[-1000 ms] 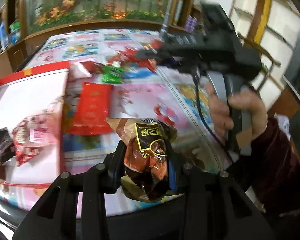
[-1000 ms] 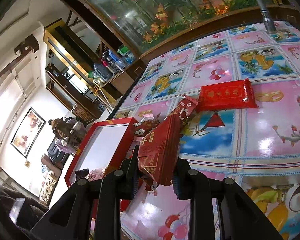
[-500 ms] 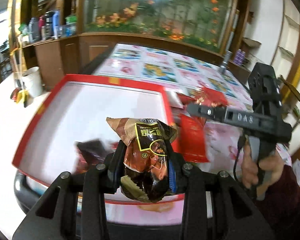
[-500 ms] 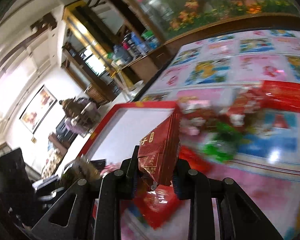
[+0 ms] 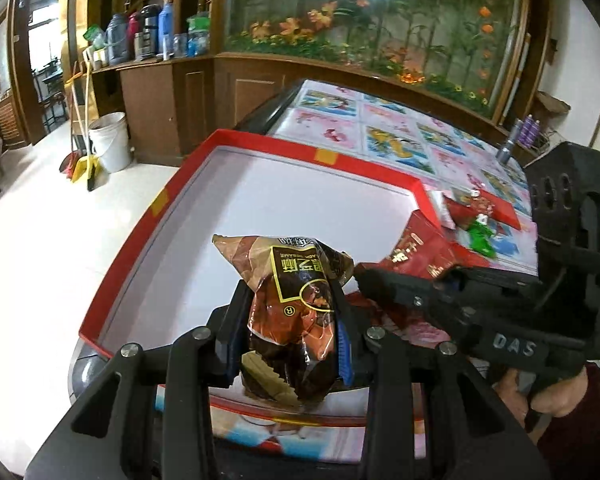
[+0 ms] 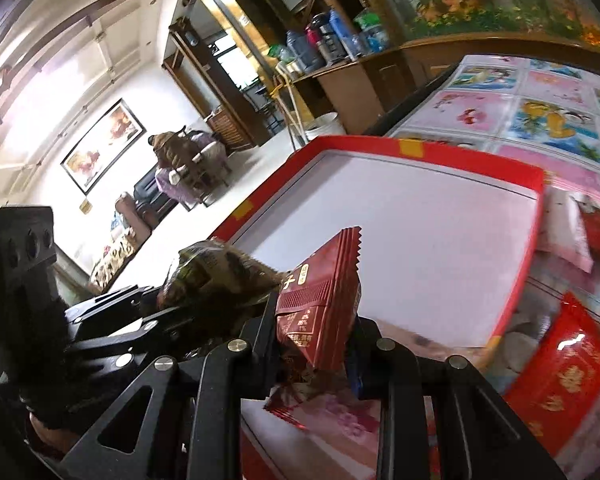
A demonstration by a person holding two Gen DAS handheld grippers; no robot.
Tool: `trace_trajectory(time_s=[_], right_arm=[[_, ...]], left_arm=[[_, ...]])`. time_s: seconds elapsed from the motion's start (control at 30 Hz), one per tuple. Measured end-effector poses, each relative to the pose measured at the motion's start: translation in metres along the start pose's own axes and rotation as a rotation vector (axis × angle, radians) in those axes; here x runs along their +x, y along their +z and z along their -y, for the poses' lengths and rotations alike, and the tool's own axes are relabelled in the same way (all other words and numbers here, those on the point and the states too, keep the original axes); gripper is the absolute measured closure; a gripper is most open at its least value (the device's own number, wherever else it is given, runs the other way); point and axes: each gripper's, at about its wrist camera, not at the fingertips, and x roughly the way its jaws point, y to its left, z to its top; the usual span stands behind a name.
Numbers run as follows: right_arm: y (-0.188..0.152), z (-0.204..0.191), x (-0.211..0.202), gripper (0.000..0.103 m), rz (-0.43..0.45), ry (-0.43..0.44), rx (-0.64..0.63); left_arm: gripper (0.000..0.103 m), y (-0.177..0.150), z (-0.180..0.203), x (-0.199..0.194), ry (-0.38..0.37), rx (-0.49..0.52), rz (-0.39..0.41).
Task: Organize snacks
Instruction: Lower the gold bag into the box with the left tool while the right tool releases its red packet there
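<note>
Snacks bound for the red-rimmed tray [image 5: 260, 148]: the left tool [image 5: 290, 332] pinches a brown crinkled snack packet [image 5: 296, 288] upright between its pads, held above the tray's near edge, while the right tool [image 6: 314, 340] grips a dark red sachet [image 6: 320, 292] just beside it, over the same near corner. The tray's white floor looks bare across its far half; its near strip is hidden behind both tools, so whether packets already lie there cannot be told. More snacks wait on the patterned surface [image 5: 400, 136] to the right of the tray, among them a bright red packet [image 6: 560, 368], a green one [image 5: 480, 236] and a pale pink one [image 6: 568, 232]. The step in hand appears to be placing both packets inside the rim. Done well, each tool would carry its packet clear over the red edge, lower it close to the white floor before easing the pads apart, and set the two down side by side, not stacked. With the tools this near each other, releasing one at a time would likely keep them from knocking together.
</note>
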Motion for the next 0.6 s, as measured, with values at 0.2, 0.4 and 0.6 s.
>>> trace_trajectory(time_s=[0.2,0.4,0.6], right_arm=[[0.0,0.006,0.0,0.063,-0.003,-0.02,0.022],[0.002,0.009,-0.014,0.045,0.047,-0.077,0.023],[0.009,0.033,-0.039,0.044,0.128,-0.098,0.106]], left_arm=[[0.066,-0.002,-0.003,0.003,0.021,-0.024,-0.011],[0.038,0.0,-0.001,0.0,0.125,-0.011,0.015],[0.031,0.004,0.004,-0.012,0.172,0.024,0.08]])
